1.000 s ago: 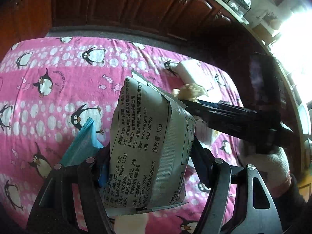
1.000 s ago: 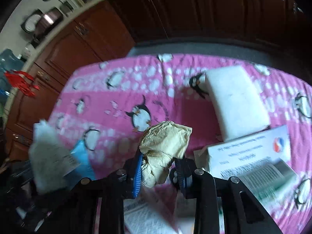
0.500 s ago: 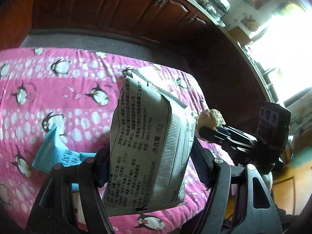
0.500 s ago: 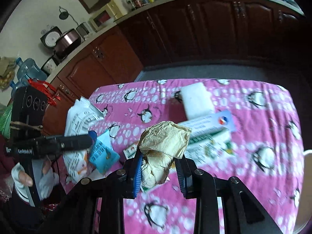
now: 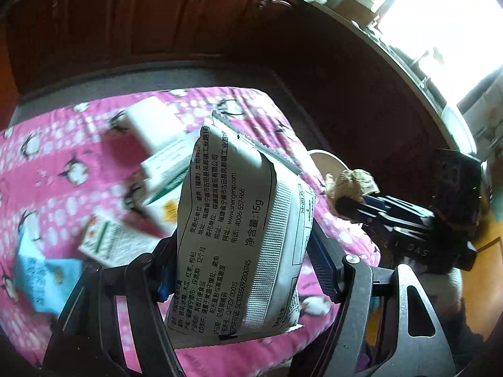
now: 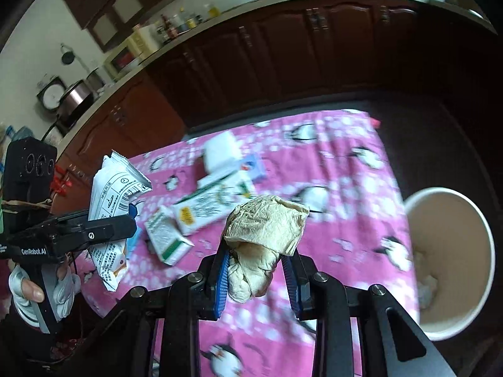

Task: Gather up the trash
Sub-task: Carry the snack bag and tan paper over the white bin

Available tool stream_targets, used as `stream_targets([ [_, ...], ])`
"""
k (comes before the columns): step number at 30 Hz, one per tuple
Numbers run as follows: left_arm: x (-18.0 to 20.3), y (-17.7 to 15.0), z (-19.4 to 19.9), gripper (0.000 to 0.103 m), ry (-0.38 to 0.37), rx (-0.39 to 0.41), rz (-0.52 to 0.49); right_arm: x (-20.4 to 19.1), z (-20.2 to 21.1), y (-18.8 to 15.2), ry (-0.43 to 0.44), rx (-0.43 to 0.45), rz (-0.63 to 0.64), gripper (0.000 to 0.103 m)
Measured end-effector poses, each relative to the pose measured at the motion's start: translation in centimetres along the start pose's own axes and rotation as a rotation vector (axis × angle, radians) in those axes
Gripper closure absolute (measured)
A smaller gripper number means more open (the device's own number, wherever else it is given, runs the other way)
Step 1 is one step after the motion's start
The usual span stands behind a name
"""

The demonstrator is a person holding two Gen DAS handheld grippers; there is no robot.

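The table [image 6: 361,188], under a pink penguin-print cloth, fills the middle of both wrist views, with dark wooden cabinets [image 6: 283,50] behind it from ten to two o'clock. In the right wrist view a white paper bucket [image 6: 484,238] stands just off the table's edge at three o'clock; something pale lies at its bottom, too blurred to name.

The left hand-held gripper [image 5: 242,260] is clamped on a white snack packet [image 5: 239,235] covered in black print, which stands upright between the pads and hides much of the table behind it. A gloved hand [image 6: 47,289] grips that tool's handle at eight o'clock in the right wrist view.

The right hand-held gripper [image 6: 256,278] is closed on a crumpled beige paper wad [image 6: 264,235]; the wad bulges above the blue pads and hangs over the cloth, left of the bucket.

On the table, at about eleven o'clock from the wad, lie a white block [image 6: 220,150], a long white and green carton [image 6: 213,201] and a smaller white and green box [image 6: 166,235], close together. A blue wrapper [image 5: 41,276] lies at nine o'clock in the left wrist view.
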State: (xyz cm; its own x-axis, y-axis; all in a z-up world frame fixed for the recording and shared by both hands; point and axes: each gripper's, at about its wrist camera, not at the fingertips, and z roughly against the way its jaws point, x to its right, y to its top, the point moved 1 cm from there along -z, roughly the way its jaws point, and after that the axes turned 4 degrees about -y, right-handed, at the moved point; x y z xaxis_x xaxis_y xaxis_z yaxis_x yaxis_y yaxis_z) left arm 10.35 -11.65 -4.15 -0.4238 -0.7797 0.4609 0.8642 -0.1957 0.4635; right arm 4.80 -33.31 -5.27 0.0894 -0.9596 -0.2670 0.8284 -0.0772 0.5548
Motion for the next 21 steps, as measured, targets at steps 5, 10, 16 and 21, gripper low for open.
stream_targets([
  [5,4.0,0.8,-3.5,0.034,-0.009,-0.029,-0.062,4.3,2.1,-0.8,-0.06,0.014,-0.069,0.074],
  [10,7.6,1.4,-7.3,0.034,-0.017,-0.077,-0.117,8.4,3.6,-2.0,-0.122,0.013,-0.123,0.073],
  [16,11.3,1.9,-11.7,0.034,-0.014,-0.123,-0.185,13.3,4.5,-3.5,-0.19,-0.002,-0.207,0.073],
  [21,13.4,2.8,-15.0,0.034,-0.04,-0.154,-0.2,17.4,4.4,-4.7,-0.25,-0.021,-0.271,0.073],
])
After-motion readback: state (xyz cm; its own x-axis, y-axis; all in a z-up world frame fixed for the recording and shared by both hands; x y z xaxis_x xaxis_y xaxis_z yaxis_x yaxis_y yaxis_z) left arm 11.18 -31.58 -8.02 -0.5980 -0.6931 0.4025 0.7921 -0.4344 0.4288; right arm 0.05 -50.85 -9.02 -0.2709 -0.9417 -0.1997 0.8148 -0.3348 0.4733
